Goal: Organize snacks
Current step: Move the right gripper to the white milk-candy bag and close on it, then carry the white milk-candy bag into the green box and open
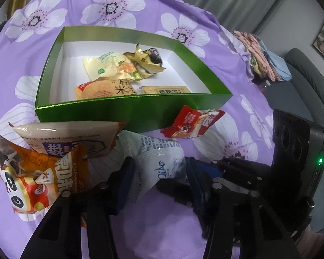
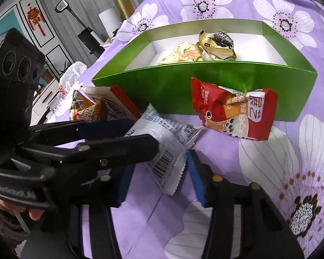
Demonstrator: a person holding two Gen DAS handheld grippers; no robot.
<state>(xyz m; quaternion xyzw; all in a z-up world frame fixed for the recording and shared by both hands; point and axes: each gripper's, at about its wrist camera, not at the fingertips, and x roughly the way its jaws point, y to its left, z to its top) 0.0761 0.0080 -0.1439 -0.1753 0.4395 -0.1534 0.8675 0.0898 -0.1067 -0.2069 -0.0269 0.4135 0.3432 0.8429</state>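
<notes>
A white snack packet [image 1: 159,151] [image 2: 162,133] lies on the purple cloth in front of the green box [image 1: 131,112] [image 2: 172,82]. My left gripper [image 1: 158,161] [image 2: 144,136] is shut on the packet's middle, one pad on each side. My right gripper [image 2: 159,164] stands open around the packet's barcode end, with cloth showing beside its left pad. A red packet [image 1: 192,123] [image 2: 233,112] leans against the box's front wall. An orange panda packet [image 1: 32,172] and a beige packet [image 1: 64,136] lie to the left. Several packets are in the box.
The purple floral cloth [image 2: 270,161] covers the whole surface. Several more snack packets [image 1: 263,58] are piled at its far right edge, beside a grey sofa [image 1: 308,82]. A white plastic bag [image 2: 73,71] lies off the left edge. A hand [image 2: 13,209] holds the left gripper.
</notes>
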